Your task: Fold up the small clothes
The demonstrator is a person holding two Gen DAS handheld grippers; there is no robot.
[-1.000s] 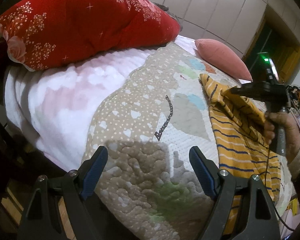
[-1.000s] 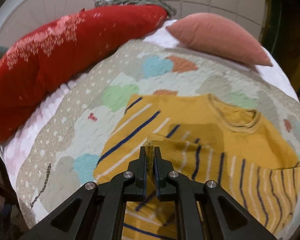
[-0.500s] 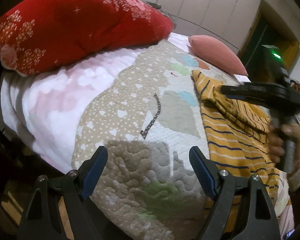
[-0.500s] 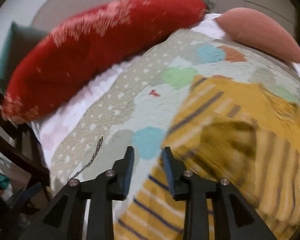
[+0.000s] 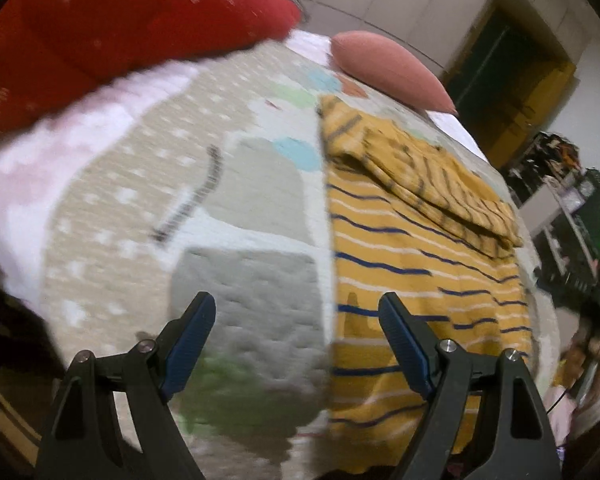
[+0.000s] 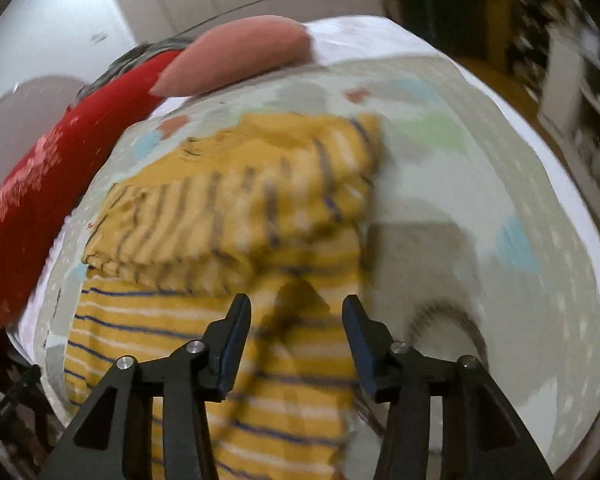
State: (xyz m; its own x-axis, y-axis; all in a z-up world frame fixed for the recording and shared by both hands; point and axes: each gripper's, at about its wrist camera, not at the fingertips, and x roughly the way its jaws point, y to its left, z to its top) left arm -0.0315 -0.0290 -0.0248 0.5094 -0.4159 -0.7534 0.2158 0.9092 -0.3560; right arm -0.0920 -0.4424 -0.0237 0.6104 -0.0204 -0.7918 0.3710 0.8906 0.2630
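Left wrist view: left tool (image 5: 296, 318) has its jaws wide apart, nothing between them, above the near edge of the bed quilt (image 5: 240, 216). Yellow striped shirt (image 5: 412, 264) lies flat on the right part of the quilt, long axis running near to far. Its straight left edge runs away from the camera. A sleeve (image 5: 428, 184) is folded across the far part of the body, slanting from far left to near right. Pink pillow (image 5: 388, 68) lies beyond the shirt; red cushion (image 5: 112, 28) far left. Frame blurred.

Right wrist view: right tool (image 6: 296, 338) has its jaws apart, empty, over the near part of the yellow striped shirt (image 6: 228, 240). Here too the shirt's long axis runs near to far, the folded sleeve (image 6: 204, 220) crossing it left to right. Pink pillow (image 6: 240, 56) at far centre, red cushion (image 6: 56, 176) at left. Quilt (image 6: 460, 208) bare to the right.
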